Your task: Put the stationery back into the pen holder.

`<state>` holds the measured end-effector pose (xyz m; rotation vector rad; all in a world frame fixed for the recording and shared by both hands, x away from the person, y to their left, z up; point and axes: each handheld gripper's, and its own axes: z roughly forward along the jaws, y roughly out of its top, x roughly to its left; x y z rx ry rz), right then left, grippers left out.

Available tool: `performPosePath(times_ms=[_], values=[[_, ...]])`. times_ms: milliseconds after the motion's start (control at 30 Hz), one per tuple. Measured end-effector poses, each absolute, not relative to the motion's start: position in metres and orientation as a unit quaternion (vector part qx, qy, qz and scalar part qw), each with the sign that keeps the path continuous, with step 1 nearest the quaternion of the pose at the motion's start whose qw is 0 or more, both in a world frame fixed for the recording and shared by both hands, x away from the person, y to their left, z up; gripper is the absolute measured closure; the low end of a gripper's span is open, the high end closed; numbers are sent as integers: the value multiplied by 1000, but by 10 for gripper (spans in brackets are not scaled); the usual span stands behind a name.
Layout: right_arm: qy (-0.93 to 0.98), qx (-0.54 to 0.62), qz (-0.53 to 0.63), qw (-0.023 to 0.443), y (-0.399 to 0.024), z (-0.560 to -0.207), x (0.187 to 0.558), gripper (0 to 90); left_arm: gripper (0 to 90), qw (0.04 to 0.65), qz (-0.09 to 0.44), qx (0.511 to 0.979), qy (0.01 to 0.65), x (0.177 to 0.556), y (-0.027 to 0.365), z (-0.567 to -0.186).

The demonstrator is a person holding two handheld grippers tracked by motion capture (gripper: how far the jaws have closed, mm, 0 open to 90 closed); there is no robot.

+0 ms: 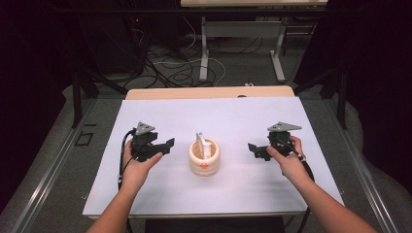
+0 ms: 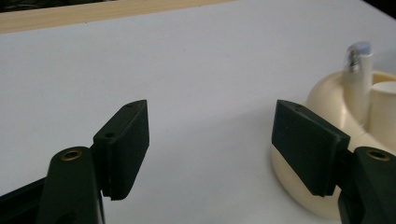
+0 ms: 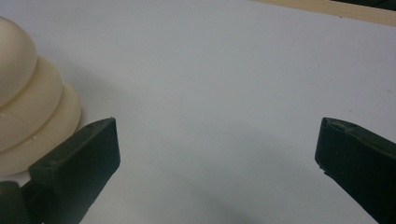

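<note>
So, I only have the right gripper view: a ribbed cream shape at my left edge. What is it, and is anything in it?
Observer: It's a round cream holder at the middle of the white sheet; a white tube stands upright inside.
Operator: Where's the left gripper?
Observer: The left gripper is on the holder's other side, apart from it, jaws open with nothing between them.
Operator: And is mine touching the holder?
Observer: No, the right gripper is open, with bare sheet between it and the holder.
</note>
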<state>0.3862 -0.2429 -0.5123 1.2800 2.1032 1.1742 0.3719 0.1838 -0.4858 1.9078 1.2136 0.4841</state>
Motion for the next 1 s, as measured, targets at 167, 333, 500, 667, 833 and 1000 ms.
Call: performPosePath(times_ms=[167, 333, 500, 667, 833, 1000], values=[[752, 466, 416, 209, -247, -518, 388, 0, 184, 397, 207, 758, 474, 373, 186, -492], [746, 479, 411, 211, -251, -522, 388, 0, 153, 401, 207, 755, 475, 374, 189, -498], [741, 484, 413, 214, -256, -527, 388, 0, 77, 392, 212, 746, 494, 376, 194, -503], [733, 496, 413, 217, -260, -532, 387, 0, 19, 393, 210, 736, 509, 378, 200, -508], [734, 493, 413, 220, -262, -536, 386, 0, 3, 394, 209, 737, 508, 378, 205, -513], [732, 493, 413, 225, -264, -536, 384, 0, 3, 388, 208, 744, 502, 377, 208, -517]])
